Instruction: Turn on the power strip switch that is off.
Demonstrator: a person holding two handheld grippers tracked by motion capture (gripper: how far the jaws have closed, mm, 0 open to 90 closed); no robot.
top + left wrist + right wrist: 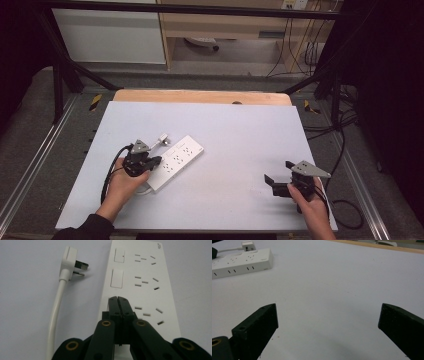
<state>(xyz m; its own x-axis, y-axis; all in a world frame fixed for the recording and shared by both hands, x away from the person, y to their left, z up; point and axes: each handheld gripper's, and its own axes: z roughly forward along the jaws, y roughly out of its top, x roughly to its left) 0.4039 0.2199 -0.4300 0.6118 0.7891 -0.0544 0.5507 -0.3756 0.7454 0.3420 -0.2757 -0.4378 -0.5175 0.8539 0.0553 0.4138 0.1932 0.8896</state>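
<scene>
The left gripper [118, 299] has its two black jaws pressed flat together with nothing between them. In the left gripper view, the closed tips sit over the near end of a white power strip [147, 285], at or just above the spot where a third switch would line up below two white rocker switches; whether the tips actually touch the plastic cannot be told. Three groups of socket slots run along the strip at 3 o'clock from the tips.

A white plug [72, 263] with dark metal pins lies on the table at 10 o'clock from the tips, apart from the strip, its pins pointing toward it. Its white cord [56, 312] trails back beside the gripper.

The right gripper [328, 322] has its jaws spread wide and holds nothing; bare table shows between them. In its view the power strip lies far off at 10 o'clock.

In the high view, the pale table [235, 125] carries the power strip [180, 155] left of centre, slanted toward 2 o'clock. The left hand [122, 182] comes in from 7 o'clock, holding its gripper [150, 162] on the strip's near end. The right hand [310, 200] rests at 4 o'clock, well apart, its gripper [277, 177] pointing toward 9 o'clock.
</scene>
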